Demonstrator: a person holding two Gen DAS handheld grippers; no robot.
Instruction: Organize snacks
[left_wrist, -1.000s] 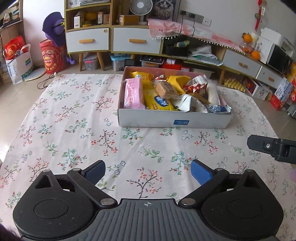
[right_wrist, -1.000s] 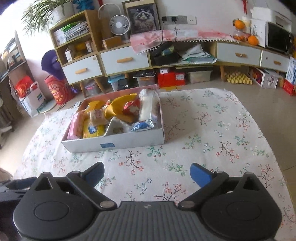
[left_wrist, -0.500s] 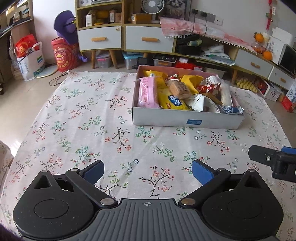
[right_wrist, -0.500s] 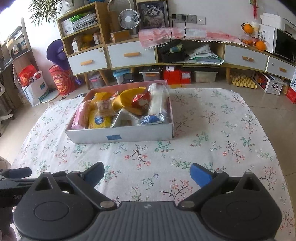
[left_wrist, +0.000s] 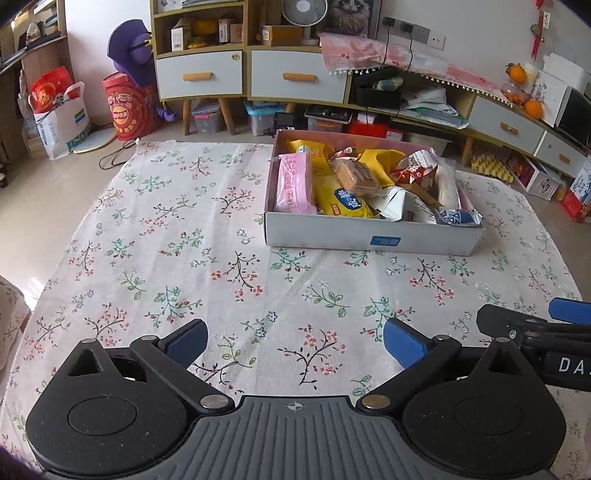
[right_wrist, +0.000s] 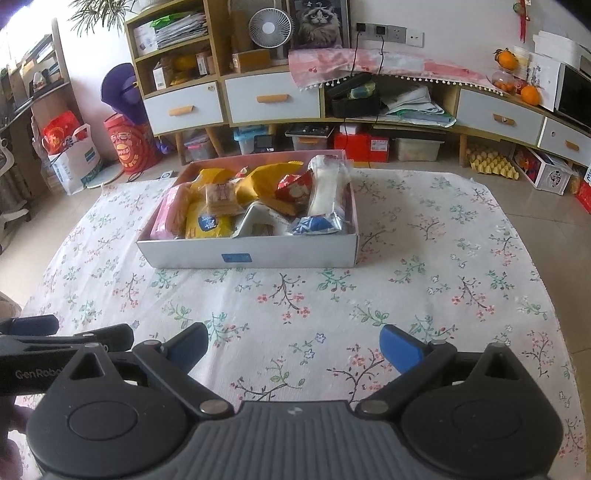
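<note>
Two handheld grippers hover low over a table covered by a floral tablecloth (left_wrist: 166, 236), white with small red and green sprigs. The left gripper (left_wrist: 293, 341) fills the bottom of its own view, its blue-tipped fingers spread wide apart with nothing between them. The right gripper (right_wrist: 293, 341) looks the same in its view – jaws released, empty, only cloth showing in the gap. Each one also appears at the edge of the other's view, so they sit side by side near the front edge of the table.

Well ahead of both grippers, toward the far side of the table, stands a shallow white cardboard box (left_wrist: 369, 234) with a small blue label on its near wall. It is packed with snacks in a loose heap. Along its left wall lies a long pink packet (left_wrist: 293, 182). Beside that is a yellow bag (left_wrist: 345, 201) with blue lettering, and a clear-wrapped stack of brown biscuits (left_wrist: 356, 173) rests on top of it. A red and white wrapper (left_wrist: 410, 171) sits toward the back, and a long clear packet of pale snacks (right_wrist: 327, 184) lies along the right wall, its blue and white end drooping over the near rim.

Beyond the table – a low cabinet (right_wrist: 273, 98) with white drawers, a small fan (right_wrist: 270, 27) and oranges (right_wrist: 530, 94) on top
</note>
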